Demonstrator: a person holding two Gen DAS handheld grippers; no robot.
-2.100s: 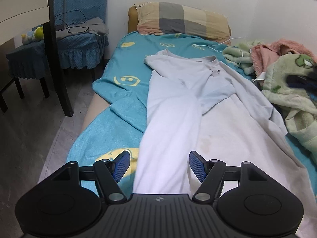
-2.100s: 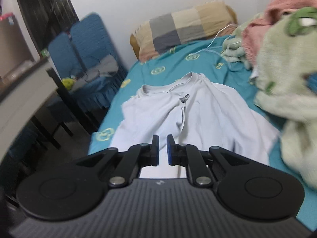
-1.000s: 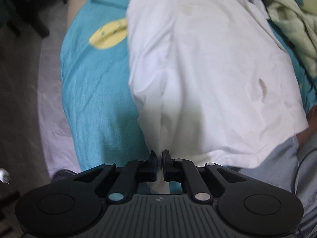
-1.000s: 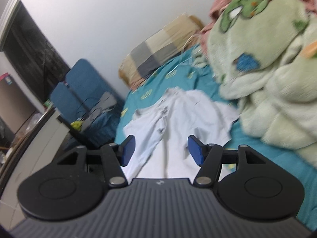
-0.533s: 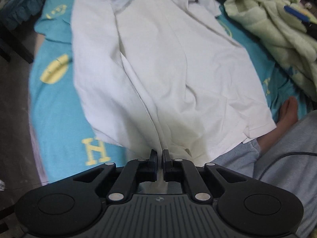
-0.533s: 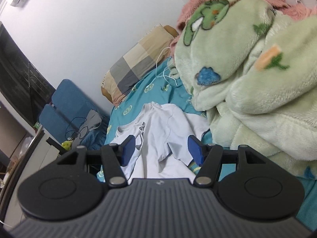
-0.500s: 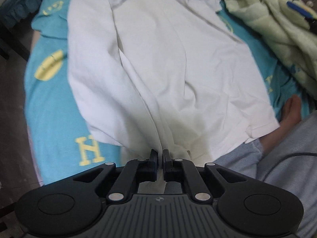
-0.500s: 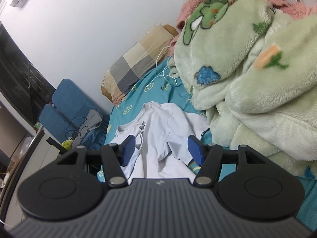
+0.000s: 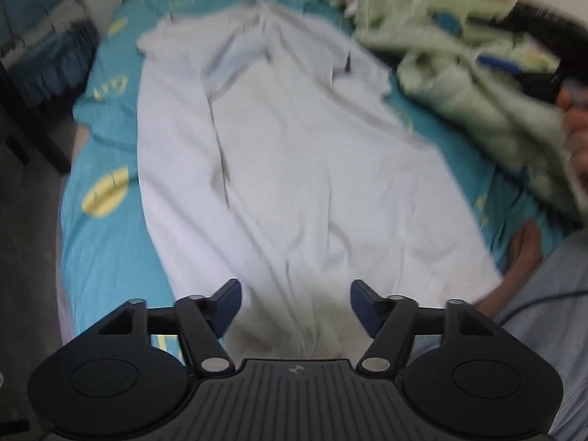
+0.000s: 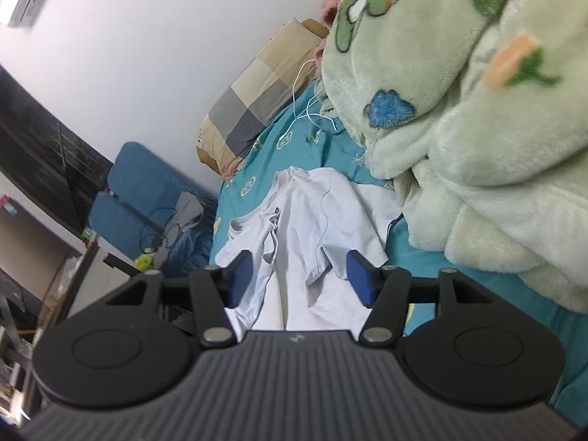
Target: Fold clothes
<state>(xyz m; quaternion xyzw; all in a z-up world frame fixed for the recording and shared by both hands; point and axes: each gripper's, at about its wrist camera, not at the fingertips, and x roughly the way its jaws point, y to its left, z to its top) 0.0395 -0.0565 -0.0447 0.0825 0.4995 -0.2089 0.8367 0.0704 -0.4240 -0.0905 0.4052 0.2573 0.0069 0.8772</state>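
A white T-shirt [image 9: 294, 169] lies lengthwise on the teal bed sheet [image 9: 103, 250], hem toward me and collar at the far end, with a fold ridge along its left side. My left gripper [image 9: 296, 303] is open and empty just above the hem. In the right wrist view the shirt [image 10: 305, 228] shows its collar and sleeves ahead. My right gripper [image 10: 299, 281] is open and empty above the shirt's near right part, beside the blanket. The left wrist view is blurred.
A green fleece blanket [image 10: 477, 110] is heaped along the right side of the bed, also in the left wrist view [image 9: 477, 73]. A checked pillow [image 10: 257, 99] and white cable [image 10: 312, 110] lie at the head. Blue chairs [image 10: 147, 202] stand left. The person's foot [image 9: 522, 253] rests near the hem.
My left gripper has opened and let go of the shirt's hem, and now points further up the bed. The right gripper stays open and has barely moved.
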